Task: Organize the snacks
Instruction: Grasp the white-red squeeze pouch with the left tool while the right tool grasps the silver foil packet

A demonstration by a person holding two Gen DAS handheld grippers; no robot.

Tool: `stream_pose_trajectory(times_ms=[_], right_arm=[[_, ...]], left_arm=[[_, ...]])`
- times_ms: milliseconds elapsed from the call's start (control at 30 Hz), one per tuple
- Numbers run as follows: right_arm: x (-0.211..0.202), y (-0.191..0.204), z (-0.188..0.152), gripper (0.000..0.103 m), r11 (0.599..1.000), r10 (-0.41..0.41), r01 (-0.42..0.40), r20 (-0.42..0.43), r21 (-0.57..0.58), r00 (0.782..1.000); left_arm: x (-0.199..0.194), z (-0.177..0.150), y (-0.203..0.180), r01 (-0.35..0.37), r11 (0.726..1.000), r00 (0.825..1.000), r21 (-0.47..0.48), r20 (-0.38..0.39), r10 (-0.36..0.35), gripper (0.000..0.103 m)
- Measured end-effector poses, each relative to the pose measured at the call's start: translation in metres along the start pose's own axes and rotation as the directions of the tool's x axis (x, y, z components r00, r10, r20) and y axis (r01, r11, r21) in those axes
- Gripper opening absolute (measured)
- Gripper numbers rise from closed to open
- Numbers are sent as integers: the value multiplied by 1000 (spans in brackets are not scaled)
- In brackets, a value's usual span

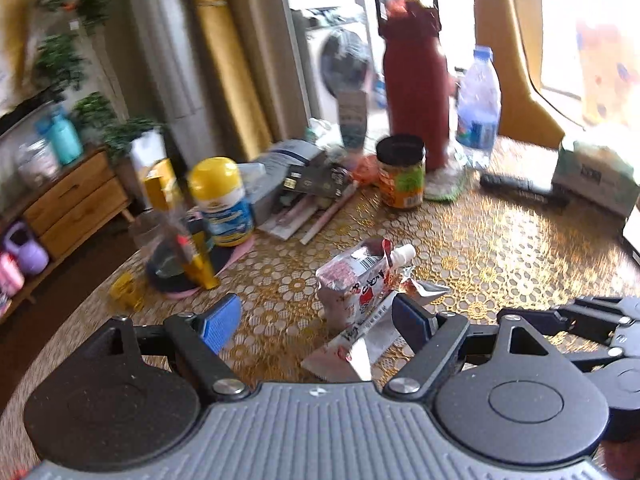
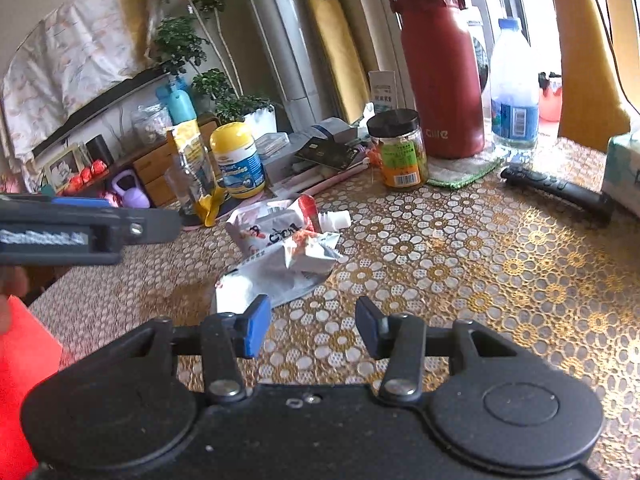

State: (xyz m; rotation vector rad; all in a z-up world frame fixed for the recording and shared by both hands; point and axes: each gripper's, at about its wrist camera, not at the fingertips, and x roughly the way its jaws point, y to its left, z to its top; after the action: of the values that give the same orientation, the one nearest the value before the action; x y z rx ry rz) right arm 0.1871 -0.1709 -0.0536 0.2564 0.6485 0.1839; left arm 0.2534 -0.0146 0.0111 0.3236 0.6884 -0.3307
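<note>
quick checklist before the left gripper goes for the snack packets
1. Left gripper open: ok.
2. White spouted snack pouch and torn silver foil wrapper between its fingers: ok, though right pad overlaps the wrapper.
3. Packets separate: not ok, they overlap.
4. Right gripper open, empty, clear of the packets: ok.
5. Black-lidded glass jar away from the path: ok.
6. Drop-off spot: cannot tell.

two snack packets (image 1: 360, 280) (image 1: 360, 344), one jar (image 1: 401, 172), one red flask (image 1: 416, 92), one water bottle (image 1: 478, 108), one yellow-capped tub (image 1: 222, 202).
</note>
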Motion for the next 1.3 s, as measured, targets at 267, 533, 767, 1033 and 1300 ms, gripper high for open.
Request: stream_pose_trajectory(times_ms=[267, 533, 767, 1033, 1300], right_arm=[[19, -15, 4, 47, 995, 13, -9, -32, 101, 999], [21, -27, 1, 49, 989, 34, -27, -46, 145, 998], [23, -27, 1, 50, 989, 43, -36, -46, 141, 998], [31, -23, 7, 52, 986, 44, -34, -57, 162, 997], [54, -18, 23, 61, 962, 78, -50, -95, 267, 992]], left_arm=[[54, 14, 2, 101, 976, 994, 191, -70, -89, 83], [92, 20, -11, 192, 928, 979, 319, -131, -157, 65], [110, 10, -18, 188, 932, 975, 310, -177, -138, 50], [94, 0, -7, 145, 959, 987, 244, -110, -122, 32], [65, -21, 25, 60, 991, 993, 119, -113, -47, 31]])
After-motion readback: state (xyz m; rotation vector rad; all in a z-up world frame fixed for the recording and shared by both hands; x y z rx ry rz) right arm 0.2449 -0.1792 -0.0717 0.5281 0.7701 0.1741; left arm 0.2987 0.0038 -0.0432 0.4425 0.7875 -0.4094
